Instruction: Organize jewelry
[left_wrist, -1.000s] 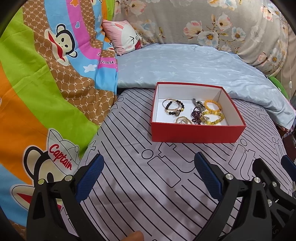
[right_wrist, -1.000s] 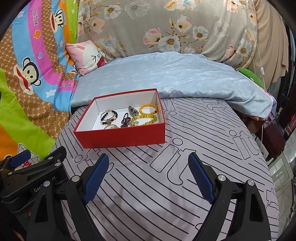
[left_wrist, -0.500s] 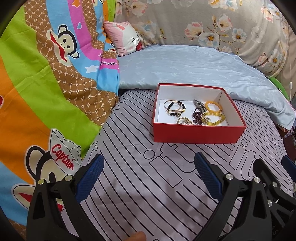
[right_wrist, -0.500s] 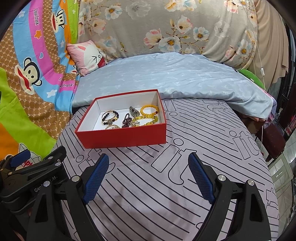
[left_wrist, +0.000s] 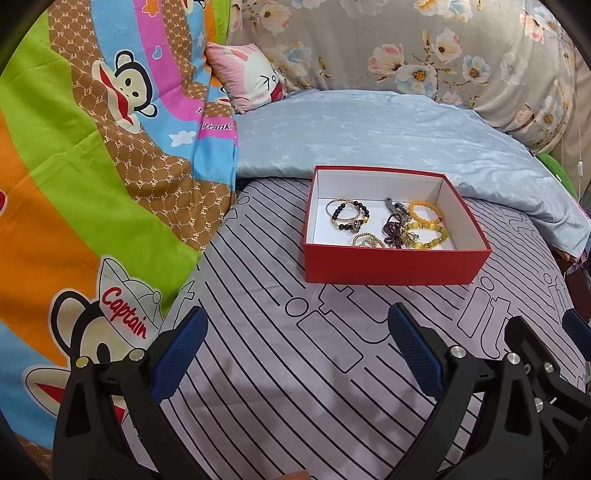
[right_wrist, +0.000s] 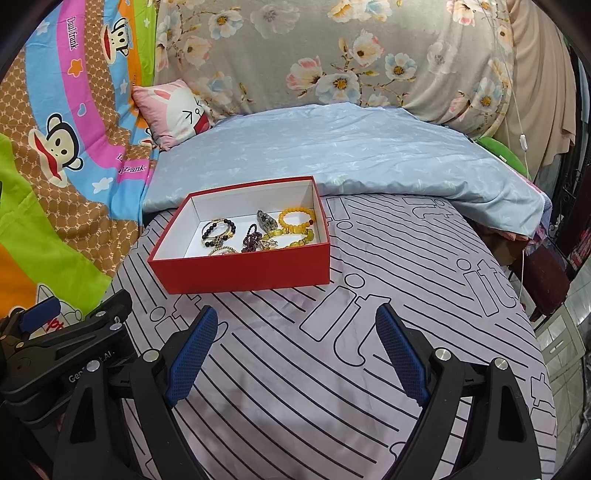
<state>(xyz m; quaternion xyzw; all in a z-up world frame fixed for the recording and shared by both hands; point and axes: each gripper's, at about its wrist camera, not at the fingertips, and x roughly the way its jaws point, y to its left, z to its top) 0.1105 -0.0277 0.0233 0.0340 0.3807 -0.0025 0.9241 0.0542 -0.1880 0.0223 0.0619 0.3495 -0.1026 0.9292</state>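
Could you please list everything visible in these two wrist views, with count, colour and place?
box: one, red outside, white inside, open, on the striped sheet
bracelets: several, yellow, dark and gold beads, clustered in the box's right half; exact count unclear
striped sheet: one, lilac with black lines, foreground
blue quilt: one, pale blue, behind the box
cartoon blanket: one, multicoloured with monkeys, at left
rabbit cushion: one, pink and white, far left corner
floral bedding: one, grey with flowers, at back
left gripper: one, black with blue pads, open, empty
right gripper: one, black with blue pads, open, empty
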